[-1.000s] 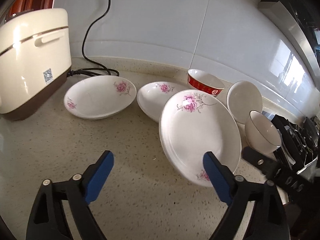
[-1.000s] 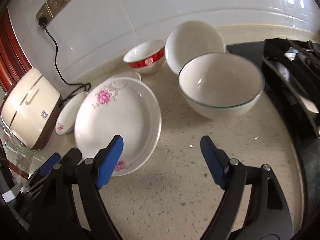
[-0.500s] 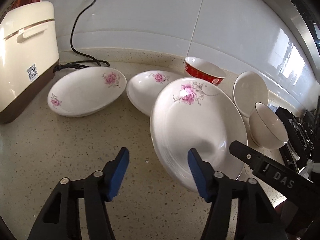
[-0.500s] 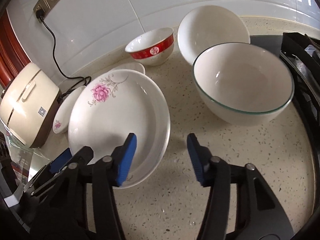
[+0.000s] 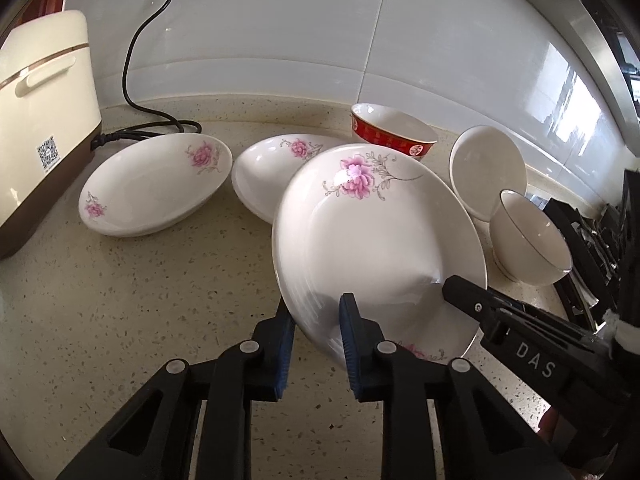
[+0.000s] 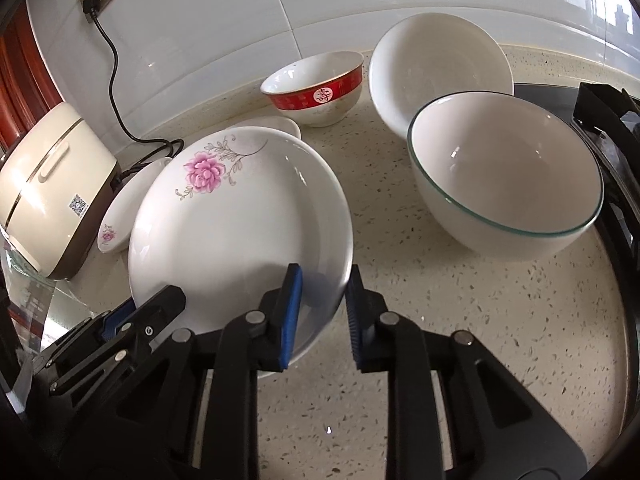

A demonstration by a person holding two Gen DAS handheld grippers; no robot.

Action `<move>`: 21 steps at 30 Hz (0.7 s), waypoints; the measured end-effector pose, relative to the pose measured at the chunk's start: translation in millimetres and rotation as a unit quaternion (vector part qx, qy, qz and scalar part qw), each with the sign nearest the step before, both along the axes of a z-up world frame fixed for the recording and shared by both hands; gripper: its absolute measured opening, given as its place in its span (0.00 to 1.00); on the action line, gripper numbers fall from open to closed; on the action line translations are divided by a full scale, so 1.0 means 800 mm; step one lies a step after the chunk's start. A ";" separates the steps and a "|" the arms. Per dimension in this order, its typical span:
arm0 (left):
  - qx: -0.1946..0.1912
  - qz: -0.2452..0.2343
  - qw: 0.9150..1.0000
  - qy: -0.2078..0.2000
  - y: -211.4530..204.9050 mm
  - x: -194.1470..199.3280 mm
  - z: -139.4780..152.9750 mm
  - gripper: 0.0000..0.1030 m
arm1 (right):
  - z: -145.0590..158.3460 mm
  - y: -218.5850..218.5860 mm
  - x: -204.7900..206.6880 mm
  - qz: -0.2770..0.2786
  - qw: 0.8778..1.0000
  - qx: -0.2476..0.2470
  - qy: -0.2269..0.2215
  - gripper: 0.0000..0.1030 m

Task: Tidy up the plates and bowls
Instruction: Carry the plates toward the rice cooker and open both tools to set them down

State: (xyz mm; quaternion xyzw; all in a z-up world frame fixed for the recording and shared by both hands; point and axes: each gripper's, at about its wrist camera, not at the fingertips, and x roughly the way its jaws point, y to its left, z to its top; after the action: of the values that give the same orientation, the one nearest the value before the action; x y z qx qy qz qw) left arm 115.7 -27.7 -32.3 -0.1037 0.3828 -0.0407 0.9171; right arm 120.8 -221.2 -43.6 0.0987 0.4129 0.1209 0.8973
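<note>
Plate [image 5: 380,240] | clamped by both hand-held grippers | right arm marked "DAS"

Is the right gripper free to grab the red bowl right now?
Probably not: the right gripper is shut on the big floral plate's rim. The red bowl sits unobstructed beyond it.

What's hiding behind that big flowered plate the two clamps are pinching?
Behind the big flowered plate sits a smaller flowered dish, partly covered, with a red bowl farther back. Whatever lies under the plate is hidden.
</note>
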 end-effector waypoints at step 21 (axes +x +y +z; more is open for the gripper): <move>-0.032 0.056 0.998 -0.025 0.064 -0.077 0.010 0.21 | 0.018 0.063 -0.070 0.054 0.998 -0.018 -0.039 0.23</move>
State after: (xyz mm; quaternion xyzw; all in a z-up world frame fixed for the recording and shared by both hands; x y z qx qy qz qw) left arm 53.9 23.8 -24.2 -0.1534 0.3520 -0.0041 0.9233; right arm 64.6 -171.1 -29.1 0.0551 0.3844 0.1653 0.9066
